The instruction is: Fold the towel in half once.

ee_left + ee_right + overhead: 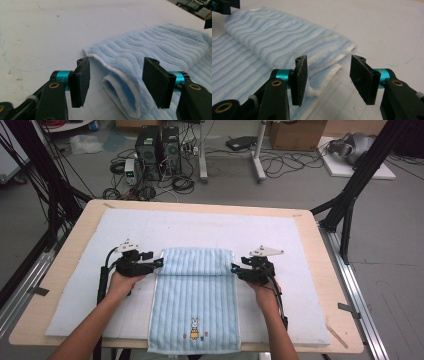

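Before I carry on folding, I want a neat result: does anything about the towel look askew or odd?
Nothing is spilled or damaged. The blue towel has its far end folded over evenly, but its near end with the rabbit picture hangs over the table edge. Both tongs stand open beside the fold.

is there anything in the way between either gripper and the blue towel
Nothing visible. The left gripper and the right gripper sit at opposite ends of the folded part of the blue towel, fingers open. In each gripper view the folded edge lies right between the fingers, with bare white mat around it.
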The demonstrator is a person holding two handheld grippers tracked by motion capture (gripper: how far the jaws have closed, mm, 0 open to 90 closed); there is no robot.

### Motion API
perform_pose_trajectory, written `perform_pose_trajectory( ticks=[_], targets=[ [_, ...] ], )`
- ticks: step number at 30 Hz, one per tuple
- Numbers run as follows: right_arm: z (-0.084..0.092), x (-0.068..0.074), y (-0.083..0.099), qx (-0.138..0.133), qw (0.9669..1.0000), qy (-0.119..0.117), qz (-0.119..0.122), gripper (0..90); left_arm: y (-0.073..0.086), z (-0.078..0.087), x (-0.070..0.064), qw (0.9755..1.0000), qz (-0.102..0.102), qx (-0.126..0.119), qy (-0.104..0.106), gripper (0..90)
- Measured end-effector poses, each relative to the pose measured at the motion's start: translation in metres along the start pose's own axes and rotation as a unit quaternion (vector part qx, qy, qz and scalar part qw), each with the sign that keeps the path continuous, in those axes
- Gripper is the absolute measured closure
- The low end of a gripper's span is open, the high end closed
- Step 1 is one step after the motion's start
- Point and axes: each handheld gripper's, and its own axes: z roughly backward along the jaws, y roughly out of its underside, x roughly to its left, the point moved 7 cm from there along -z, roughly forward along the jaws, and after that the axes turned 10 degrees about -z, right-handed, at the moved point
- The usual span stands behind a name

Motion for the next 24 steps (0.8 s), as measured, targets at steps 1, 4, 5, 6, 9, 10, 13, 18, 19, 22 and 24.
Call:
perform_pose_trajectory(
  ticks=[1,4,5,6,9,10,13,18,19,22,24],
  targets=[
    [-0.001,-0.002,-0.001,0.001,1.0000,0.001,-0.002,46.3,-0.003,-0.002,0.002,1.0000,0.002,-0.001,-0.002,39.2],
    [-0.004,-0.005,-0.005,0.001,0.9999,0.007,-0.009,43.6,-0.009,-0.011,0.008,0.9999,0.011,0.007,-0.003,39.7],
    [-0.006,-0.007,-0.007,0.002,0.9999,0.007,-0.012,42.4,-0.010,-0.014,0.010,0.9999,0.012,0.012,-0.004,39.7],
    [-0.007,-0.008,-0.009,0.000,0.9998,0.005,-0.020,41.3,-0.011,-0.017,0.011,0.9998,0.012,0.016,-0.005,39.7],
    [-0.011,-0.011,-0.016,-0.004,0.9992,0.001,-0.039,38.8,-0.013,-0.025,0.012,0.9996,0.018,0.022,-0.008,40.1],
    [-0.013,-0.012,-0.018,-0.001,0.9991,0.004,-0.043,38.0,-0.013,-0.028,0.013,0.9995,0.015,0.024,-0.009,40.0],
    [-0.021,-0.015,-0.025,0.011,0.9986,0.014,-0.050,34.4,-0.012,-0.035,0.013,0.9992,0.019,0.033,-0.009,39.9],
    [-0.040,-0.015,-0.034,0.026,0.9978,0.037,-0.048,30.6,-0.006,-0.044,0.013,0.9984,0.020,0.052,-0.011,39.7],
    [-0.044,-0.014,-0.034,0.032,0.9975,0.038,-0.050,30.5,-0.005,-0.045,0.013,0.9983,0.018,0.055,-0.013,39.7],
    [-0.055,-0.013,-0.033,0.048,0.9968,0.043,-0.047,30.5,-0.006,-0.045,0.013,0.9983,0.010,0.055,-0.019,40.3],
    [-0.061,-0.013,-0.031,0.056,0.9963,0.046,-0.047,30.5,-0.005,-0.046,0.013,0.9981,0.007,0.057,-0.022,40.9]
  ],
)
